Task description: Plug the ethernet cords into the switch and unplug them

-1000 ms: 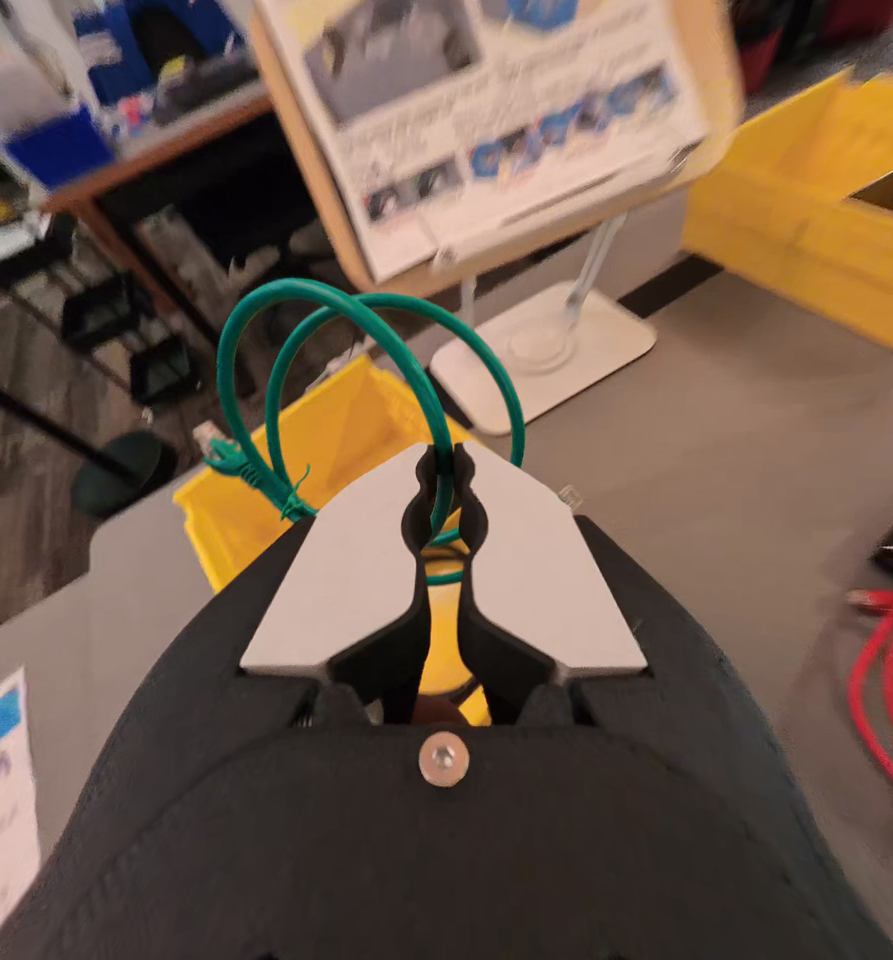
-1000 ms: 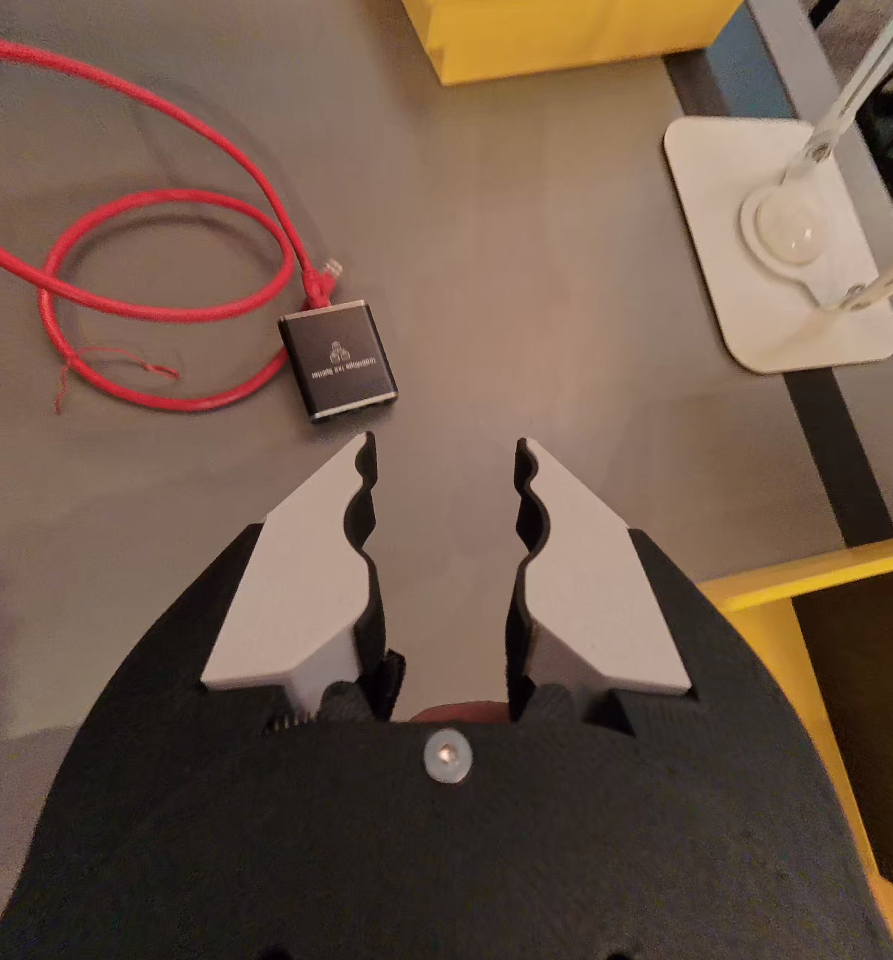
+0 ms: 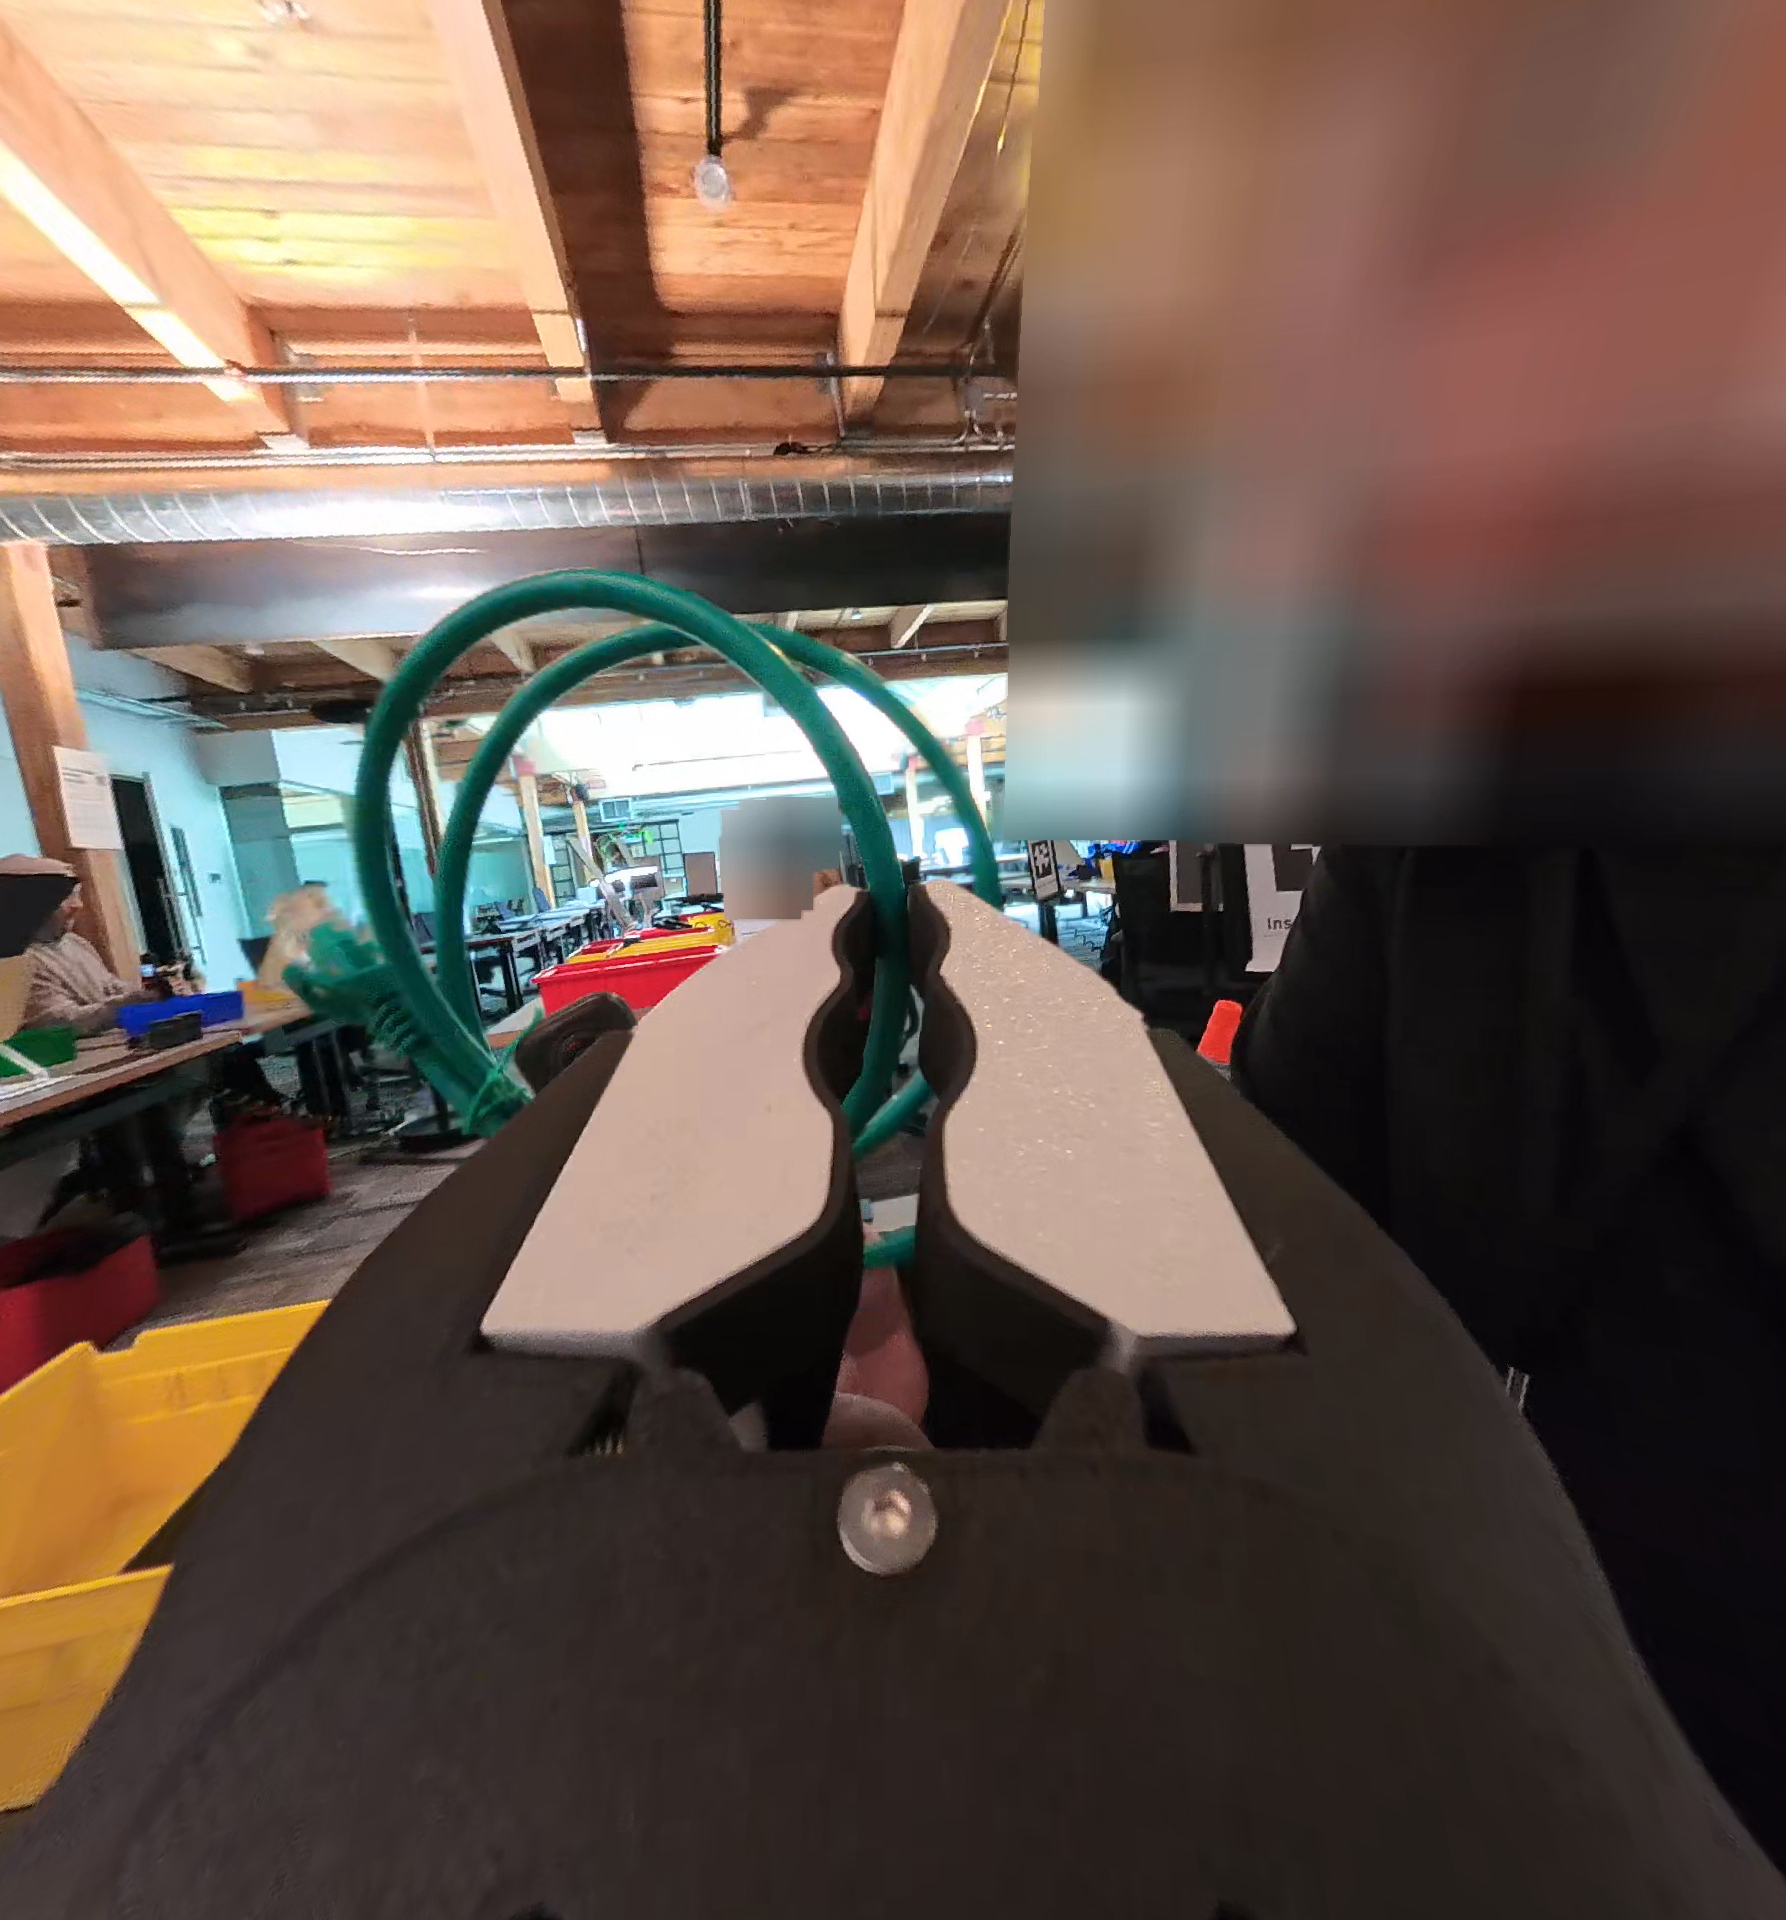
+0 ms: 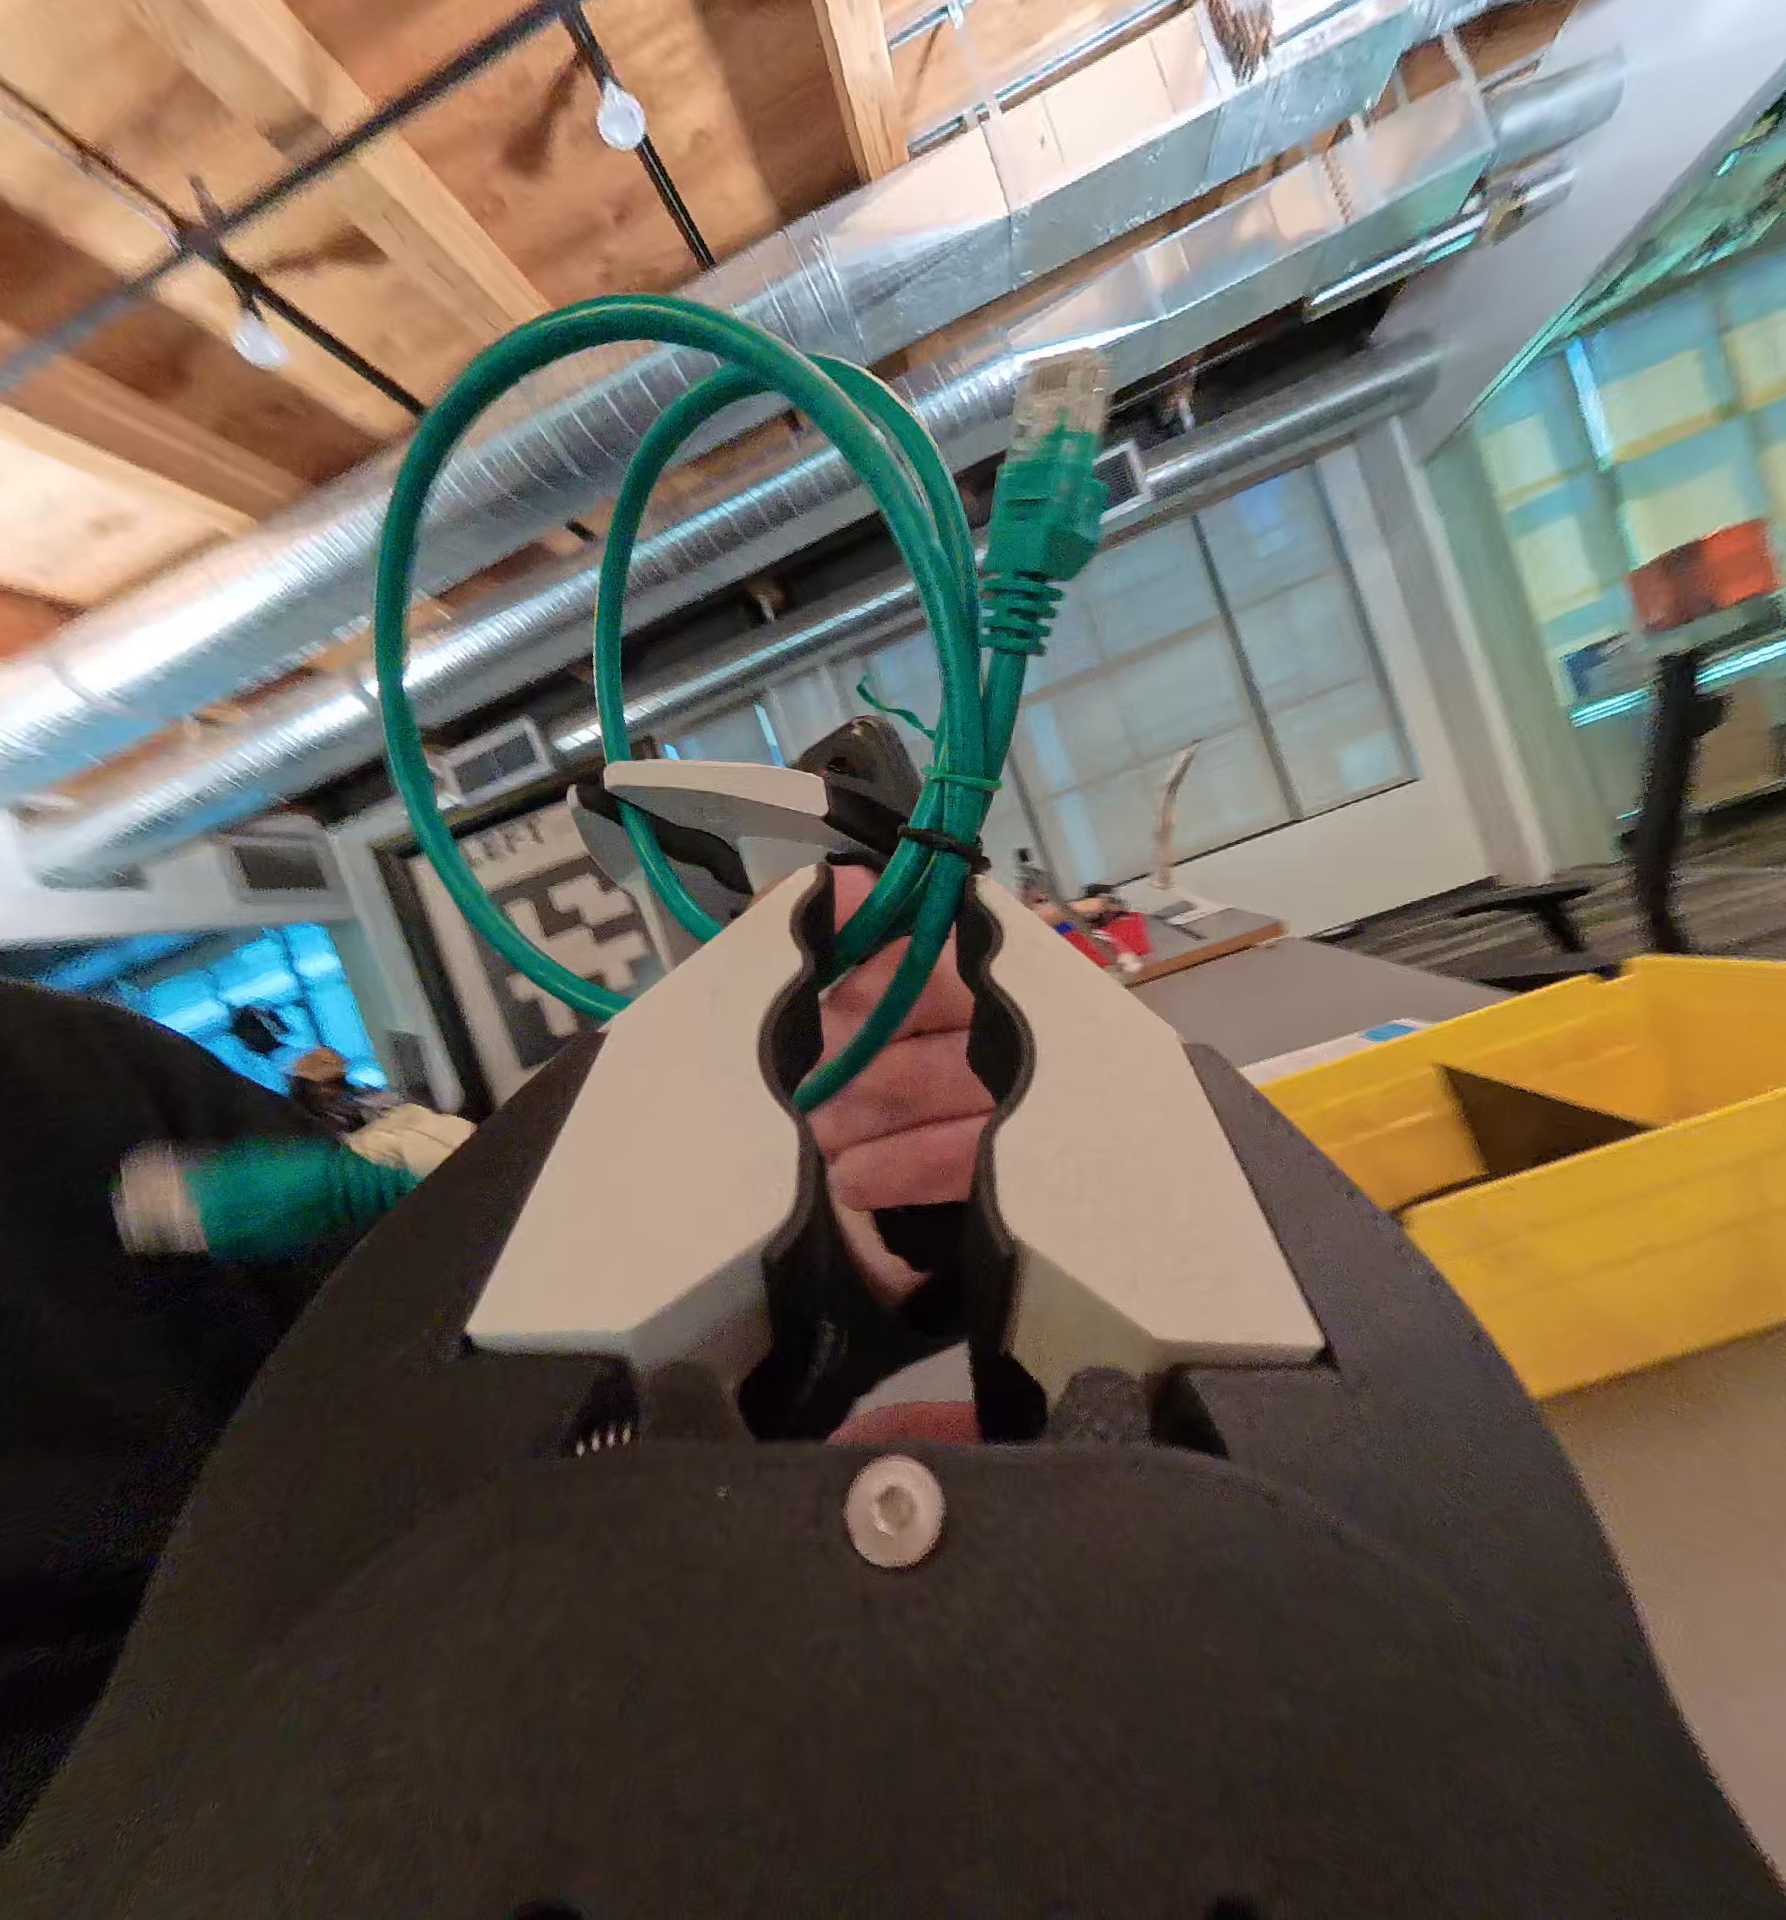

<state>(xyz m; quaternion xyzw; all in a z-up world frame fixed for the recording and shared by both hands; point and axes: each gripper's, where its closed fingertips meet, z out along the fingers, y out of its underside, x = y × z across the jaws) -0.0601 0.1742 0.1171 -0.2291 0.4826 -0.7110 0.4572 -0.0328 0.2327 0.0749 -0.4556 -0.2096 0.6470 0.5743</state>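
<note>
I hold the right gripper (image 4: 894, 904) raised toward a timber ceiling (image 4: 193, 208) and silver ducts (image 4: 1128, 208), its grey fingers (image 4: 660, 1132) closed to a narrow gap around the bundled part of a coiled green cord (image 4: 401, 582). The left gripper (image 4: 837, 805), just beyond, pinches the same bundle near its ties. One clear plug (image 4: 1055, 416) points upward. A hand (image 4: 899, 1091) shows between my fingers. A yellow bin (image 4: 1647, 1226) sits at right.
</note>
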